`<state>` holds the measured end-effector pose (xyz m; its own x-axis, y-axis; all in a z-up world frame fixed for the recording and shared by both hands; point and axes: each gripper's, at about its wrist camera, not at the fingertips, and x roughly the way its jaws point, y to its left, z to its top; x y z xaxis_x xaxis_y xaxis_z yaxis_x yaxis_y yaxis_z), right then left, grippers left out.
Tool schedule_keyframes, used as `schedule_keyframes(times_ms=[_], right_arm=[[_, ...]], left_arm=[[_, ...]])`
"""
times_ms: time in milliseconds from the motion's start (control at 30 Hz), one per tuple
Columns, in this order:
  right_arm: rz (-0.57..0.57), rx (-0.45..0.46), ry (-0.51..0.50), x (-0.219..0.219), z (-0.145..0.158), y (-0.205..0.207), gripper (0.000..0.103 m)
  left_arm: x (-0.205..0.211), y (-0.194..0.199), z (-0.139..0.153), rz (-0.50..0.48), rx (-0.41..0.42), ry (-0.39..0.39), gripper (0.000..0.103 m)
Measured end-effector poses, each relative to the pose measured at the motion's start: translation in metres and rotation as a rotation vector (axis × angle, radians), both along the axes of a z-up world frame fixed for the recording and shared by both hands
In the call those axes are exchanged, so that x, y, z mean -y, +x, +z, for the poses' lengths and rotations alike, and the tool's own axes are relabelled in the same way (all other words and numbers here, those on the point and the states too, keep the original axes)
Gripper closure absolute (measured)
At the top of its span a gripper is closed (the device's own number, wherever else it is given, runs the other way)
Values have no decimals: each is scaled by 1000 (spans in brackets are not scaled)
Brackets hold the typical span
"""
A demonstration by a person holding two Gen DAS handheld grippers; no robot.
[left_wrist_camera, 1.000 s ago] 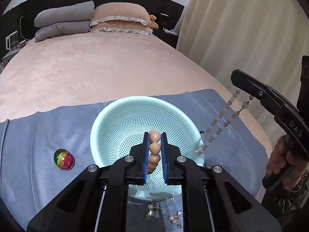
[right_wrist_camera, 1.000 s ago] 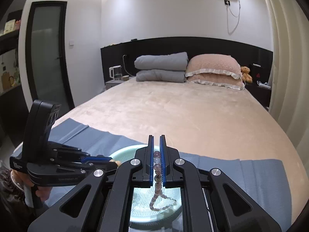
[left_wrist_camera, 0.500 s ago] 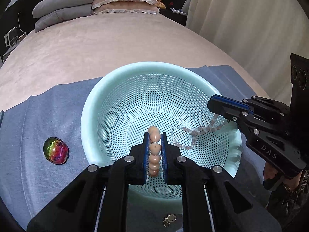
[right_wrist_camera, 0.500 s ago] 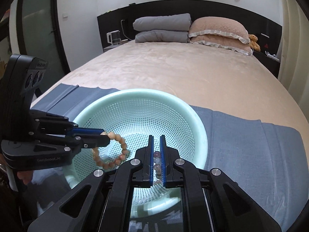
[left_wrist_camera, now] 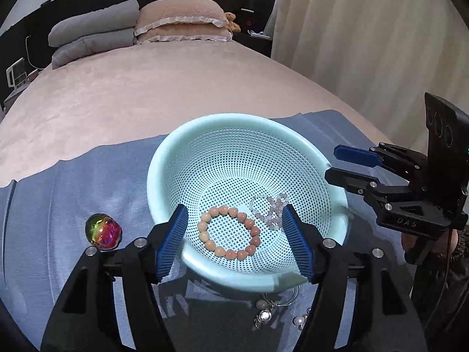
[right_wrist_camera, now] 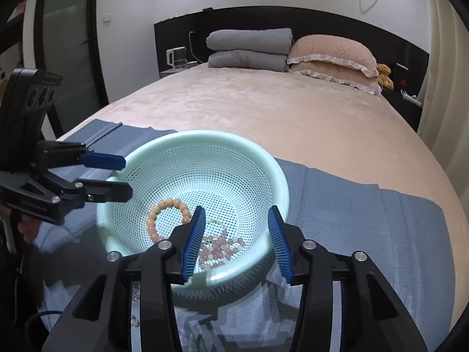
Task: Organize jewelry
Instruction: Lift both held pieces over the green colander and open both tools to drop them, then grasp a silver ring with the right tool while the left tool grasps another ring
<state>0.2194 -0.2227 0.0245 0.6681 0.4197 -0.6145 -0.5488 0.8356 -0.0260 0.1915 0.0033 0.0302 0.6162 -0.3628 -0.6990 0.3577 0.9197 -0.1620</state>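
Right claw (left_wrist_camera: 332,164), marked "DAS", spread beside basket (left_wrist_camera: 304,149)

Mint-green perforated basket (left_wrist_camera: 164,176), peach bead bracelet (left_wrist_camera: 228,231), pale pink necklace (right_wrist_camera: 219,248), blue-grey cloth (left_wrist_camera: 73,190), iridescent rainbow stone (left_wrist_camera: 103,231)

Both grippers now open, bracelet (left_wrist_camera: 229,232) and necklace (left_wrist_camera: 271,206) released into basket (left_wrist_camera: 234,123)

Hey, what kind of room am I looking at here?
Most likely a bedroom: a wide bed with stacked pillows against a dark headboard, and curtains beside it.
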Motion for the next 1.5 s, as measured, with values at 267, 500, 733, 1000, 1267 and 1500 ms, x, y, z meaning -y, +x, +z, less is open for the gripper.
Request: schedule_keyframes(times_ms=[267, 500, 733, 1000, 1267, 1500], right_arm=[[27, 90, -14, 34, 7, -73, 16], [7, 82, -49, 51, 3, -121, 16], [9, 96, -132, 61, 2, -152, 15], [31, 67, -162, 64, -17, -161, 15], [166, -13, -93, 46, -41, -148, 16], [238, -74, -87, 30, -66, -125, 32]], left_arm=[[-20, -42, 8, 13, 41, -13, 6], [-16, -73, 4, 37, 19, 12, 6], [4, -108, 1, -67, 38, 104, 6], [15, -124, -15, -131, 21, 196, 6], [6, -105, -51, -188, -22, 198, 6], [15, -86, -77, -245, 23, 286, 17]])
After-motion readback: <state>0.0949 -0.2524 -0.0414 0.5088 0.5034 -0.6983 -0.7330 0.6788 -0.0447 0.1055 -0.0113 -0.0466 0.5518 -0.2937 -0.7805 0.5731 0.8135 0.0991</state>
